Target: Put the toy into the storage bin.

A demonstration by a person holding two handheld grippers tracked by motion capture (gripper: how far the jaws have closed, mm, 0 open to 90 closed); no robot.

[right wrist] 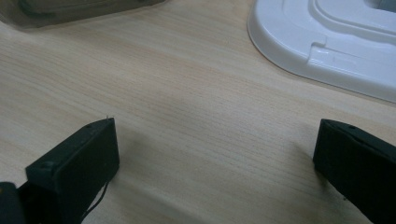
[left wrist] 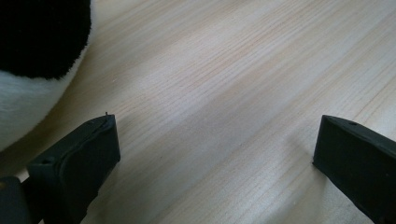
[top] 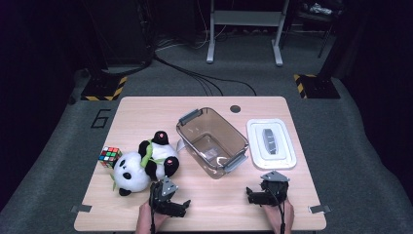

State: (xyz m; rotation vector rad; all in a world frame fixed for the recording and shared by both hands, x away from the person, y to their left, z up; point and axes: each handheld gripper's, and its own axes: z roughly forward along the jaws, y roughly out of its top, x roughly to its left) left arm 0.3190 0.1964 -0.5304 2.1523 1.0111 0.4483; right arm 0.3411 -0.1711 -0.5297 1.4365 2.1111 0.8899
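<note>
Two hand-held grippers: both are resting low at the near edge of the counter (top: 146, 109), nothing between either pair of jaws.
Left hand-held gripper (top: 181, 206): it is sitting with its jaws spread wide and empty, bare wood showing between them in the left gripper view (left wrist: 215, 140).
Nearest thing to it: the plush panda (top: 143, 163) is lying just beyond and to the left of that gripper, close but not touching as far as the high view is showing; its black-and-white fur is crowding the upper left corner of the left gripper view (left wrist: 32, 60).
Panda's long axis: it is running on a slant, white head toward the near left, black feet toward the far right, so the jaws are looking past its flank rather than across it.
Right hand-held gripper (top: 253, 195): it is also gaping wide and holding nothing (right wrist: 215, 140).
What lies ahead of it: the white lid (top: 271, 143) is lying flat just beyond and to its right, its rim showing in the right gripper view (right wrist: 322, 51); the clear bin (top: 212, 141) is standing open, beyond and to its left.
Further out: a colour cube (top: 109, 156) is sitting left of the panda, touching or nearly so.
Nearer arm for the panda: the left one, clearly; the right one is looking better placed for the lid.
Judgement: the left gripper is likely needing to swing left and turn its jaws across the panda's body.
</note>
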